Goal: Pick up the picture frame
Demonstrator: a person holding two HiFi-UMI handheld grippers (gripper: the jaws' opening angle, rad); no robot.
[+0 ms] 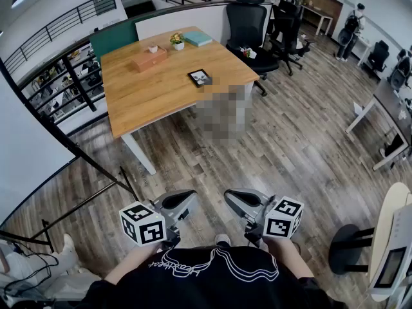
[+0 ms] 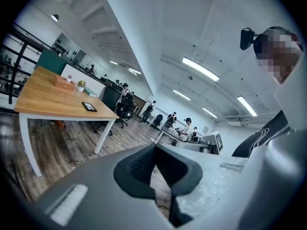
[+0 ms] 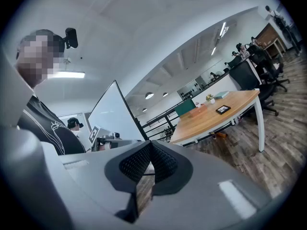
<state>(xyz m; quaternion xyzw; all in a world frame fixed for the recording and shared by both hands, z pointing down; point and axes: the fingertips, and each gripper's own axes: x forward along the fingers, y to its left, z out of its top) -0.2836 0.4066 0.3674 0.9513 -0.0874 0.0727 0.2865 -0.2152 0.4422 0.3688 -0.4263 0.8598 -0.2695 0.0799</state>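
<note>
Both tools hang low by the person's waist, well apart from the table [image 1: 138, 98]. Left tool [image 1: 185, 199] and right tool [image 1: 234, 198] each have jaws pressed together w/ nothing between. Picture frame [image 1: 199, 77] lies flat on the table near its closer edge, untouched. Step in hand looks like the approach, grasp not yet begun. Next move prob. calls for closing the gap, spreading one tool's jaws & coming in low at the frame's edge, since it lies flat.

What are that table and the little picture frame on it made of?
The table looks like light wood or wood-look laminate: matte tan with faint grain. The picture frame has a dark, smooth border, perhaps plastic or painted wood; it is too small to tell.
</note>
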